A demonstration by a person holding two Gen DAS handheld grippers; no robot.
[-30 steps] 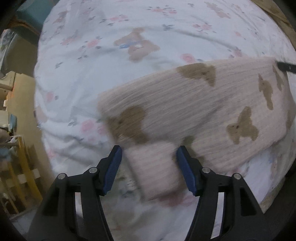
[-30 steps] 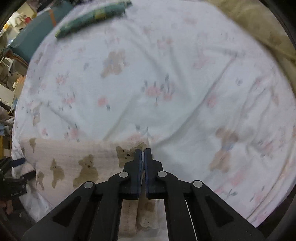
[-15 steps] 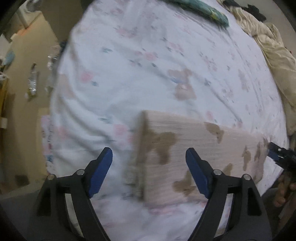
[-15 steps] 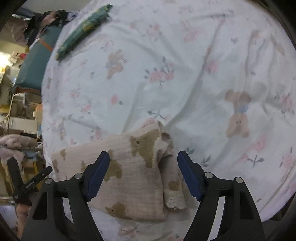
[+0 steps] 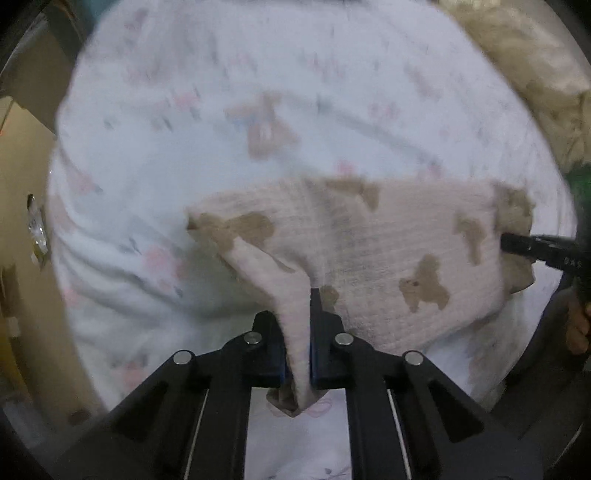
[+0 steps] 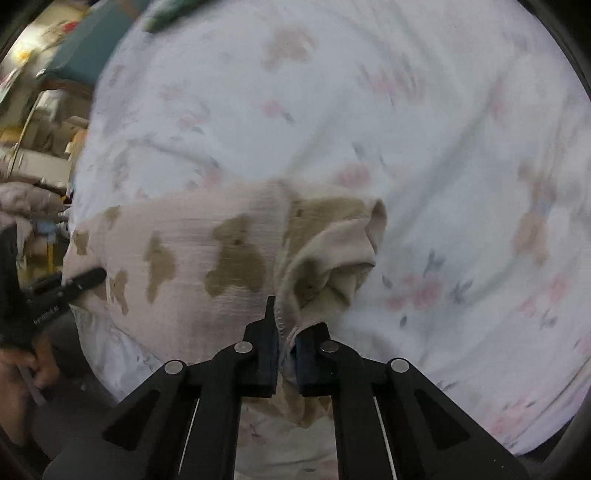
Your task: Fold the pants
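The pants (image 5: 388,251) are pale pink ribbed knit with brown bear shapes, folded into a long band across the near side of the bed. My left gripper (image 5: 298,332) is shut on the band's left end, which is pulled up into a peak between the jaws. My right gripper (image 6: 284,332) is shut on the bunched right end of the pants (image 6: 221,251). Each gripper shows in the other's view: the right gripper (image 5: 532,247) at the far right edge, the left gripper (image 6: 70,284) at the left edge.
The bed sheet (image 6: 406,129) is white with pink flowers and bears. A beige quilt (image 5: 535,81) lies at the far right of the bed. A green-patterned cloth (image 6: 166,14) lies at the far edge. Furniture and clutter (image 6: 40,122) stand left of the bed.
Both grippers were open over the ends of the pants half a second ago. Both have closed on the cloth and lifted the two ends a little.
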